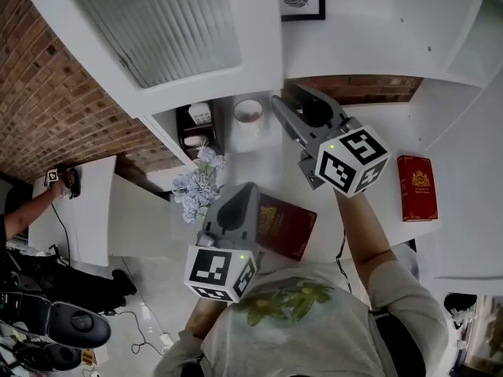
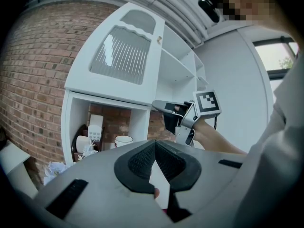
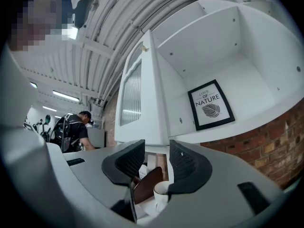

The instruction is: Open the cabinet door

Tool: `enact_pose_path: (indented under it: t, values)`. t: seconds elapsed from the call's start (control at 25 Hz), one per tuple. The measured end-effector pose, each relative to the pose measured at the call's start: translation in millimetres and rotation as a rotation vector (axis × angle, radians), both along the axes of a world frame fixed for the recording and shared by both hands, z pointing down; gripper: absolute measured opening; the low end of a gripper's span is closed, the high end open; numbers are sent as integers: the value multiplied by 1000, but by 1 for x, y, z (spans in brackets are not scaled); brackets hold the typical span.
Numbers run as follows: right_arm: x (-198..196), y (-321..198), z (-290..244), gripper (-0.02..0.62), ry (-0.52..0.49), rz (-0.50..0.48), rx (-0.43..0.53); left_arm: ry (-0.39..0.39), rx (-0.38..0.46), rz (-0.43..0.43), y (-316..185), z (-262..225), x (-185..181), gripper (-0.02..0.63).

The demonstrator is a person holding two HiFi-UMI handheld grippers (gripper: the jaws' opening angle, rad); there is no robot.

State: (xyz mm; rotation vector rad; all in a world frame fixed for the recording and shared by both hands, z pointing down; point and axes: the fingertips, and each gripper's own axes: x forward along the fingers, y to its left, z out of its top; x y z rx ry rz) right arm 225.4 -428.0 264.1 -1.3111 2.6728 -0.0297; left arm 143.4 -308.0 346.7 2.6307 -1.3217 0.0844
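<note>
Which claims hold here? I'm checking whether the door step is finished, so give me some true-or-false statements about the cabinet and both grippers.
The cabinet door stands swung open. True.
The right gripper is clamped on the door. False: its jaws stand apart, gripping nothing.
A framed picture stands on the shelf inside. True.
The left gripper has its jaws wide apart. False: they are together.
The white cup sits on the top shelf. False: it stands in the niche below the door.
</note>
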Motion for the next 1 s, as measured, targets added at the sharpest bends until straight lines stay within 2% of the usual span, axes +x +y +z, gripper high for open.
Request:
enact_pose_path:
  t: [0.64, 1.0]
  values:
    - [-6, -19, -7, 138, -60, -73, 5, 8, -4, 24, -10, 2, -1, 9]
    - [-5, -13, -8, 118, -58, -103, 55, 12, -8, 27, -9, 4, -6, 9]
